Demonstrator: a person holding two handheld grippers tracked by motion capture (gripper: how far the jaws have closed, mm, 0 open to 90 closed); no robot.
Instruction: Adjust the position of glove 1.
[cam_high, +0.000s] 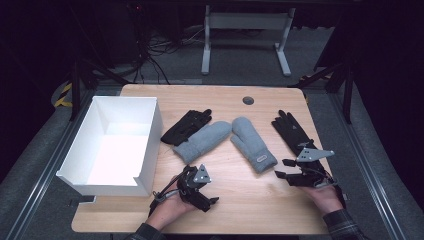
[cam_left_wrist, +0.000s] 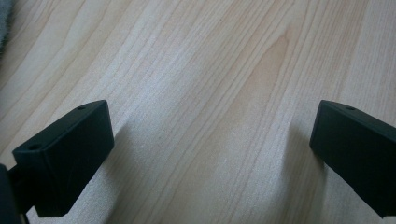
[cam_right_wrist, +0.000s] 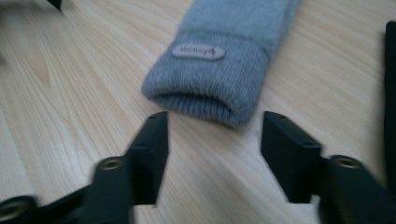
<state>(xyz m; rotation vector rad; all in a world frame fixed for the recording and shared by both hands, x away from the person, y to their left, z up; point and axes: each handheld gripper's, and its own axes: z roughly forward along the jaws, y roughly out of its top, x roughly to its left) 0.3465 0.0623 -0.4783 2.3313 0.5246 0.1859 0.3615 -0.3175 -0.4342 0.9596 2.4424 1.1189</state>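
On the table, near edge: two hand-held grippers, one per hand, both low over bare wood.
Left gripper: jaws spread wide, nothing between them; in the left gripper view only wood grain lies between the two black jaws.
Right gripper: jaws partly spread, empty, pointing at the cuff of the right grey mitten.
Task thing, place: right grey mitten lies flat at table centre-right, cuff toward the person, just beyond the right gripper's tips, not touching them.
Surroundings: left grey mitten beside it, the two mitten tips close together; left black glove partly under the left mitten; right black glove close by the right gripper, far side; white box, open, at the table's left.
In the way: nothing lies between the right gripper and the cuff.
Right gripper view, extra: ribbed cuff opening and a small oval label on the mitten; lettering blurred, unreadable.
High view, extra: whole layout, both hands, grey plates on the grippers.
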